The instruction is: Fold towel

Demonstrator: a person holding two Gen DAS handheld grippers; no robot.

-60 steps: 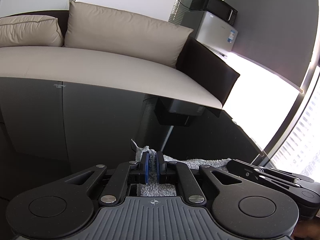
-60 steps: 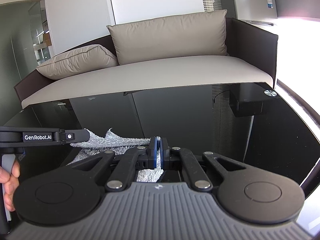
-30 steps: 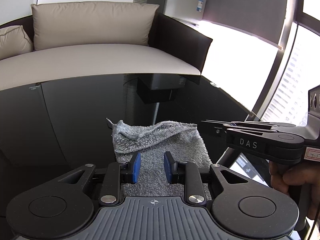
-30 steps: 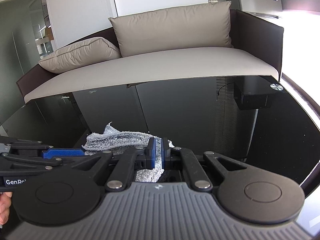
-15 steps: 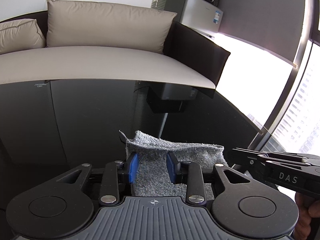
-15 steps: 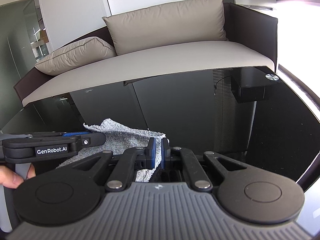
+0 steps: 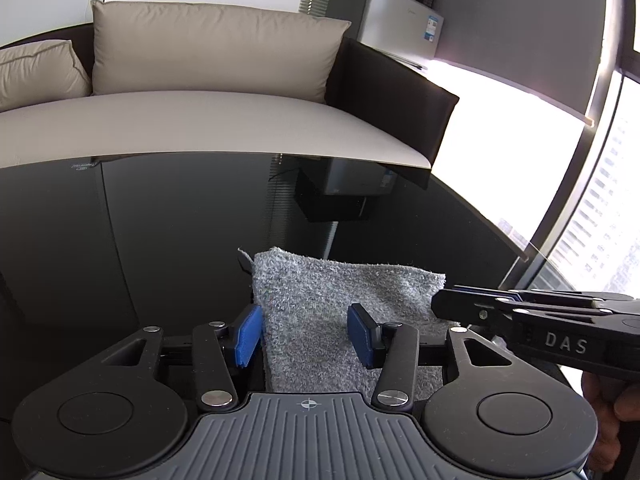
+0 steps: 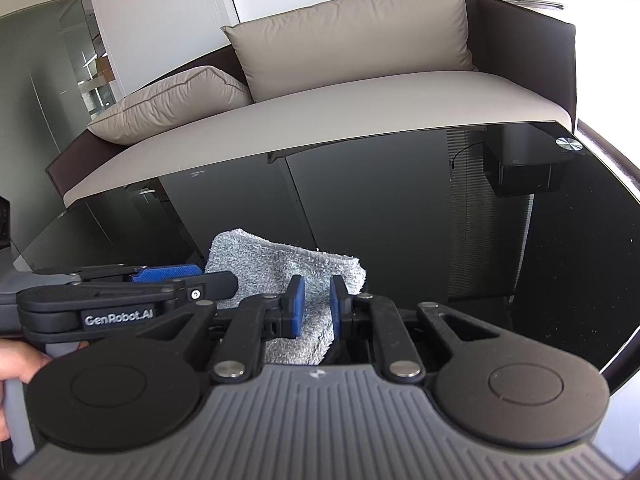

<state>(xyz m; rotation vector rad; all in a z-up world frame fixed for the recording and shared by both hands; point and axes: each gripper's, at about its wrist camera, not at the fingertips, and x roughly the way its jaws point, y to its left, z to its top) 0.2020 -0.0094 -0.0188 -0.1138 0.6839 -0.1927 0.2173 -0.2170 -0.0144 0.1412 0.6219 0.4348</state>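
A folded gray towel (image 7: pixel 336 312) lies on the black glass table (image 7: pixel 160 240). Left gripper (image 7: pixel 306 334) and right gripper (image 8: pixel 316 306), jaws spread, hover at its six o'clock edge. The fold looks laid; next, likely smoothing.

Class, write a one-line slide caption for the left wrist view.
Open left tongs hover over a folded grey towel on a black glass table.

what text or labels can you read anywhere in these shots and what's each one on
"DAS": white letters on the side of the right gripper, seen from the left wrist.
"GenRobot.AI": white lettering on the side of the left gripper, seen from the right wrist.
Sticker on the front of the white fridge: too small to read.
Small mark near the far edge of the black glass table: blurred, unreadable.
The grey towel shows no text.
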